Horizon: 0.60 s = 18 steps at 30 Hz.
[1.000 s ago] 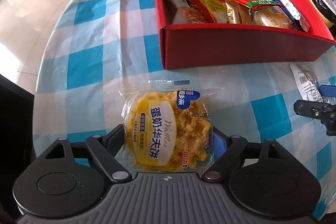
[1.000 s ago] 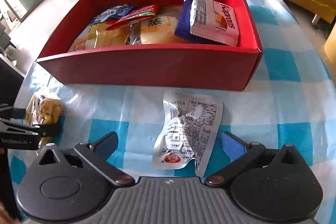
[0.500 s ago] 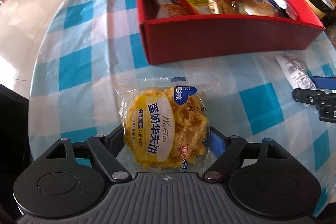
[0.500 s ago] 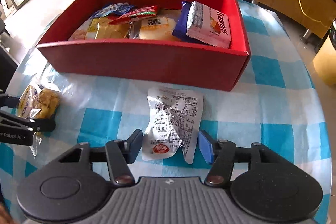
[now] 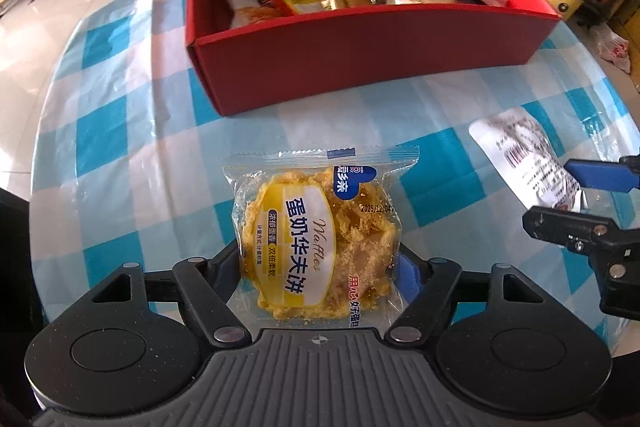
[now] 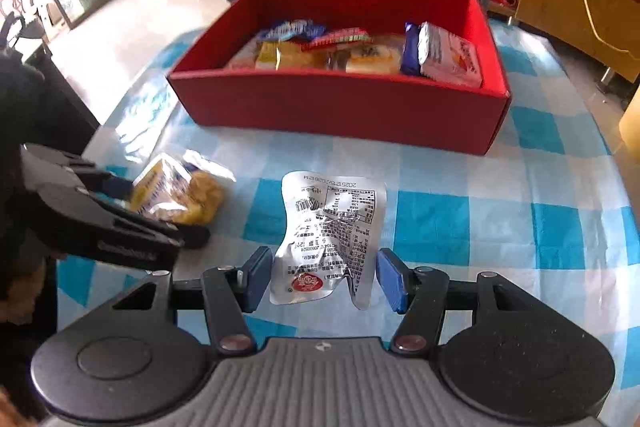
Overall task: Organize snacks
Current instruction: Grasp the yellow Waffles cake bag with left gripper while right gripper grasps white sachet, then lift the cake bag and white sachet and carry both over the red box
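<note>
Both lifted: left fingers (image 5: pixel 320 267) closing on waffle (image 5: pixel 320 239), right fingers (image 6: pixel 324 279) pinching pouch (image 6: pixel 332 235) edges. Could slip before box (image 6: pixel 340 107); slick, floppy wrappers.

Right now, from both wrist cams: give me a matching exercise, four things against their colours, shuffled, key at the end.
Things:
1. waffle packet
2. pouch
3. box
4. tablecloth

Colours:
a. red
b. blue-and-white check
c. yellow
d. silver

Pairs: 1-c, 2-d, 3-a, 4-b
</note>
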Each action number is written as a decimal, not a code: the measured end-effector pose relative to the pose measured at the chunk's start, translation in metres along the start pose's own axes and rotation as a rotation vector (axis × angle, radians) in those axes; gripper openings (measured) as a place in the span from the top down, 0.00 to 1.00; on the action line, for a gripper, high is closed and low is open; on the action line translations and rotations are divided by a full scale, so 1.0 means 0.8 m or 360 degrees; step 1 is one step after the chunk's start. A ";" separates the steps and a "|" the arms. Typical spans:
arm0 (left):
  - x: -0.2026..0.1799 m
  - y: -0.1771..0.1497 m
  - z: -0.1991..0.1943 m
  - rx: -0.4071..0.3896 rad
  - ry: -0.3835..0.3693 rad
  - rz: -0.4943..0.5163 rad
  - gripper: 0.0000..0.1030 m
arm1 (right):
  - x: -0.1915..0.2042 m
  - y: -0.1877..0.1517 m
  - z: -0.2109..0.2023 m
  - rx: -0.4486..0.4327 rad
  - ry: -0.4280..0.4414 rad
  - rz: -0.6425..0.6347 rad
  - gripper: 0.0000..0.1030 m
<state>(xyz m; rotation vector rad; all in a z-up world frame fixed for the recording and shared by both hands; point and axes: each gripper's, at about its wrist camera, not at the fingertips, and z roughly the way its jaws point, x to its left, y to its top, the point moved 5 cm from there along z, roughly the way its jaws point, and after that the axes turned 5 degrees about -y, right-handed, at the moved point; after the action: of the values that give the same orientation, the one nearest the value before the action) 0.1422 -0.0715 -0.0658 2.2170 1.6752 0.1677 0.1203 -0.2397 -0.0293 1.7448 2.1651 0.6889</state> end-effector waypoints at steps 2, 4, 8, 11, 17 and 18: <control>-0.004 0.003 -0.006 -0.0024 -0.0008 0.0004 0.23 | -0.001 0.003 -0.005 -0.0028 0.0000 0.0013 0.49; -0.007 0.008 -0.011 -0.0045 -0.0018 0.0000 0.23 | -0.004 0.007 -0.007 -0.0048 -0.0007 0.0022 0.49; -0.012 0.018 -0.022 -0.0095 -0.0039 -0.0008 0.23 | -0.007 0.016 -0.016 -0.0096 -0.0012 0.0049 0.49; -0.016 0.027 -0.029 -0.0132 -0.0052 -0.0013 0.23 | -0.010 0.023 -0.022 -0.0132 -0.0013 0.0067 0.49; -0.021 0.042 -0.042 -0.0200 -0.0057 -0.0020 0.23 | -0.015 0.039 -0.031 -0.0201 -0.0017 0.0082 0.49; -0.021 0.045 -0.044 -0.0212 -0.0057 -0.0023 0.23 | -0.016 0.043 -0.034 -0.0217 -0.0016 0.0086 0.49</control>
<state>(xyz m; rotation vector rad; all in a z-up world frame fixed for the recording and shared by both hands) 0.1595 -0.0884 -0.0186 2.0976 1.6118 0.2277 0.1385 -0.2518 0.0103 1.7378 2.0201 0.8191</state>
